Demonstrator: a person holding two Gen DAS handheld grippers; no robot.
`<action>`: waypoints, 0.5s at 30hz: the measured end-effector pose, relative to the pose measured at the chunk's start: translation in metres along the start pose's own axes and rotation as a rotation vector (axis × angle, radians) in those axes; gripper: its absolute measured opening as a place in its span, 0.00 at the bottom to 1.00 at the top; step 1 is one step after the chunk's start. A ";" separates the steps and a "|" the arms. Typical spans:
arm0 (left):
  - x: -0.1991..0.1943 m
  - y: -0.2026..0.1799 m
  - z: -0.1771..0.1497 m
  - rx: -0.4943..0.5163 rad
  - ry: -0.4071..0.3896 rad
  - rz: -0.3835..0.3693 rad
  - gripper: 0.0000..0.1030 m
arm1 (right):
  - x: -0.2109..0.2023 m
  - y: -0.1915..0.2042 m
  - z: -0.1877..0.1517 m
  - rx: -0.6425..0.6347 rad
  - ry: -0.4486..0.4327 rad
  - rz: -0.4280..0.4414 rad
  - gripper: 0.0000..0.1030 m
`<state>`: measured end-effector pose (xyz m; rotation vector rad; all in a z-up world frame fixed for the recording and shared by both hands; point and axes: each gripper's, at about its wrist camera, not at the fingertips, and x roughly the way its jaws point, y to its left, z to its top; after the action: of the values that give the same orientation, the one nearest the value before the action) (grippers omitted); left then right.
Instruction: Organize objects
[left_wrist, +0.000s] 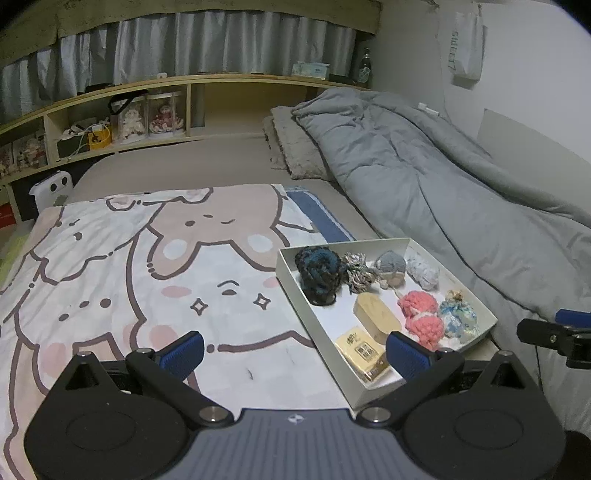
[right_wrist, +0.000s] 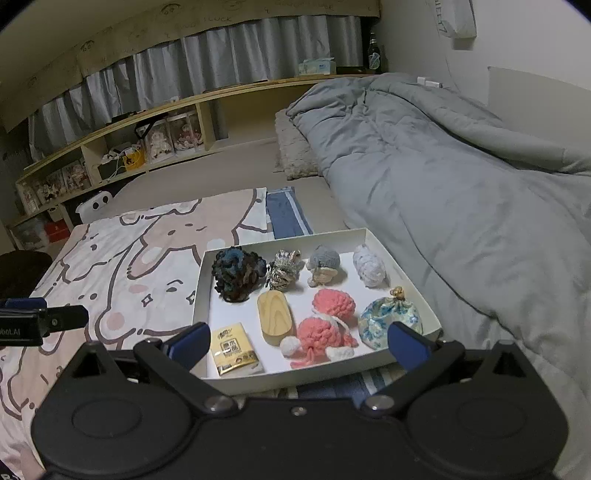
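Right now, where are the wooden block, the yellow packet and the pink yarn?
wooden block (right_wrist: 275, 317): right wrist view, top face.
yellow packet (right_wrist: 234, 349): right wrist view, printed front.
pink yarn (right_wrist: 334, 301): right wrist view, upper ball.

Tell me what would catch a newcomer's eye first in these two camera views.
Most likely the shallow white tray near the edge of the bed, filled with small things: a dark blue-black yarn scrunchie in its far left corner and two pink knitted pieces toward the front. Next, the cartoon bunny blanket spread left of the tray, and the rumpled grey duvet on its right.
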<state>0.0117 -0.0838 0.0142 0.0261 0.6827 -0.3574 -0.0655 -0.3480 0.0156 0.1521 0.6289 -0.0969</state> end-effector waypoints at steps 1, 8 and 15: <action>-0.001 -0.001 -0.002 0.005 -0.002 -0.002 1.00 | -0.001 0.001 -0.002 0.001 0.002 0.000 1.00; -0.006 -0.006 -0.014 0.063 -0.012 -0.008 1.00 | -0.010 0.007 -0.017 -0.003 0.005 -0.015 1.00; -0.003 -0.007 -0.021 0.072 -0.002 0.026 1.00 | -0.011 0.011 -0.029 0.005 0.008 -0.039 1.00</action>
<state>-0.0055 -0.0865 0.0007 0.1027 0.6668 -0.3563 -0.0894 -0.3321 0.0000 0.1448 0.6393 -0.1355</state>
